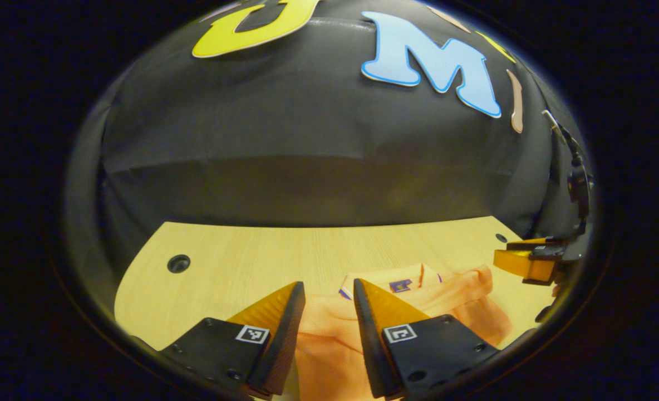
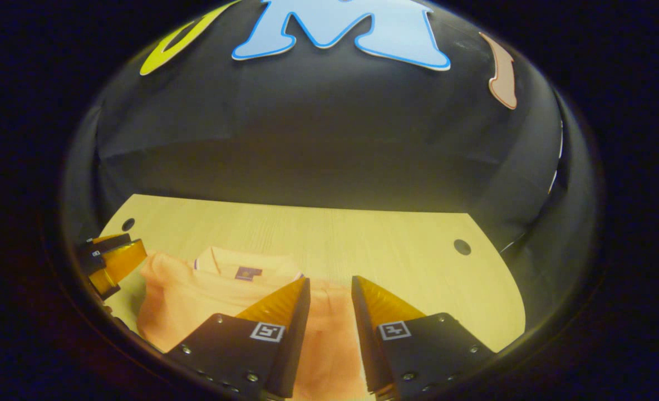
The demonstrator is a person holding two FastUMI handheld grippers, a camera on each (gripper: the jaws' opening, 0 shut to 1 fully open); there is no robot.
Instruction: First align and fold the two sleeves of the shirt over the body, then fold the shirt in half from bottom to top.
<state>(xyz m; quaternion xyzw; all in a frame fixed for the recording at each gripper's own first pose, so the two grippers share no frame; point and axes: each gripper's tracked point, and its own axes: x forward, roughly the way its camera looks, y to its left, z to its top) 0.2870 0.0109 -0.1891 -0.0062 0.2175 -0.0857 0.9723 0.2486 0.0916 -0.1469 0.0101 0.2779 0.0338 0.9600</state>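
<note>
Shirt [image 1: 363, 328] lies low in frame on table [image 1: 235, 267]; both grippers [image 1: 329, 303] [image 2: 331, 298] are held above with fingers parted, empty, ready for sleeves.

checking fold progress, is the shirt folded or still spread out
Partly folded, it seems: the shirt lies bunched on the table, collar up; sleeve positions cannot be told.

a recording booth: black cloth wall [image 1: 307, 167] behind wooden table [image 1: 240, 262].

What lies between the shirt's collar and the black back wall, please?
In both views, only bare wooden table lies between the collar of the shirt and the wall.
</note>
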